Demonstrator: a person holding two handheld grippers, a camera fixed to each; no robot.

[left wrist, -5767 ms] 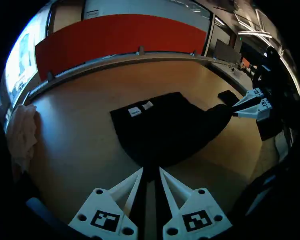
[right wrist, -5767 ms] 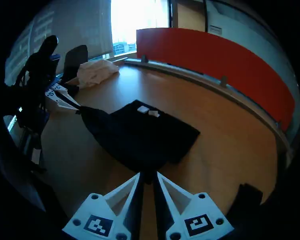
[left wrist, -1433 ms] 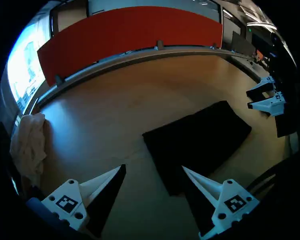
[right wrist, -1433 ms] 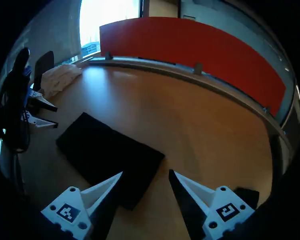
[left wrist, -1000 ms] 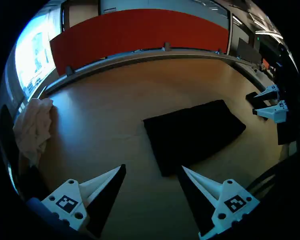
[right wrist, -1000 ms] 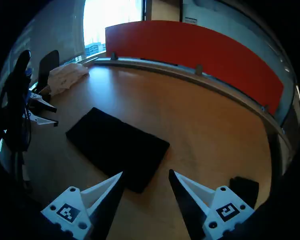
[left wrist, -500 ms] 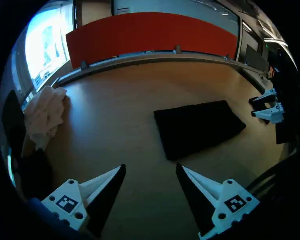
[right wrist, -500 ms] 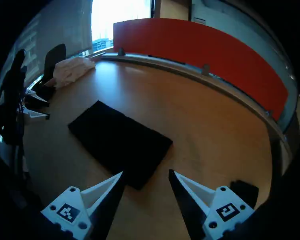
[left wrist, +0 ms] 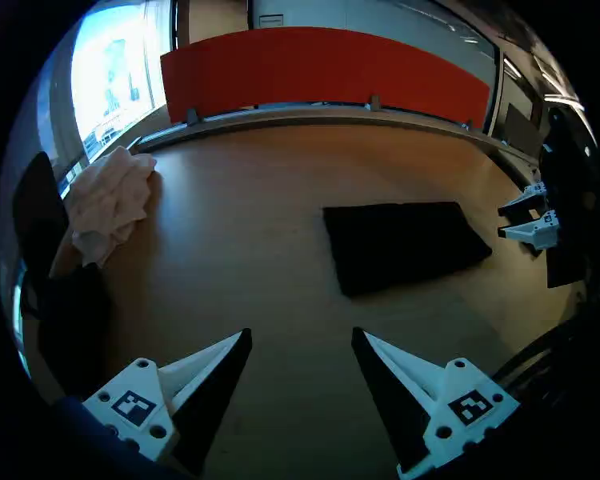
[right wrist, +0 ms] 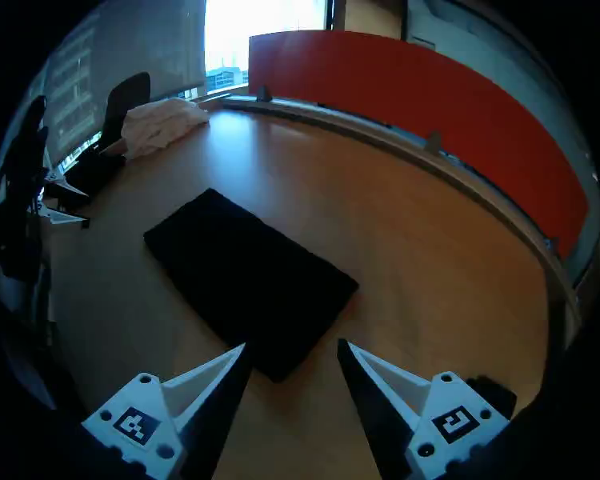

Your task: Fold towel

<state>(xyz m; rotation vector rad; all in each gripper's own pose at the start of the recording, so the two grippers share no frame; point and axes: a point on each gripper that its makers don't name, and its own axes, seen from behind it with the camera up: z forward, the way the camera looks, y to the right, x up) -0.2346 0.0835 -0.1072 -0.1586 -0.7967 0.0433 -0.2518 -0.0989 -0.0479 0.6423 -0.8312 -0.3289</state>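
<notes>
White plastic, wedge-shaped: left gripper spread wide, pinching nothing, hung over the table's near edge. Same for right gripper, wide apart and empty, just short of the towel's near corner. Towel itself: black, matte, soft-looking, lying as a flat, thick rectangle mid-table, apart from both grippers. Probably folded already, or one fold short; hard to judge. Risks from here: pinching just the top layer and peeling the stack open; dragging across smooth glossy wood and skewing the edges; uneven lifts leaving corners mismatched. Farther out, crumpled pale cloth at the far left corner, red screen along the far edge.
</notes>
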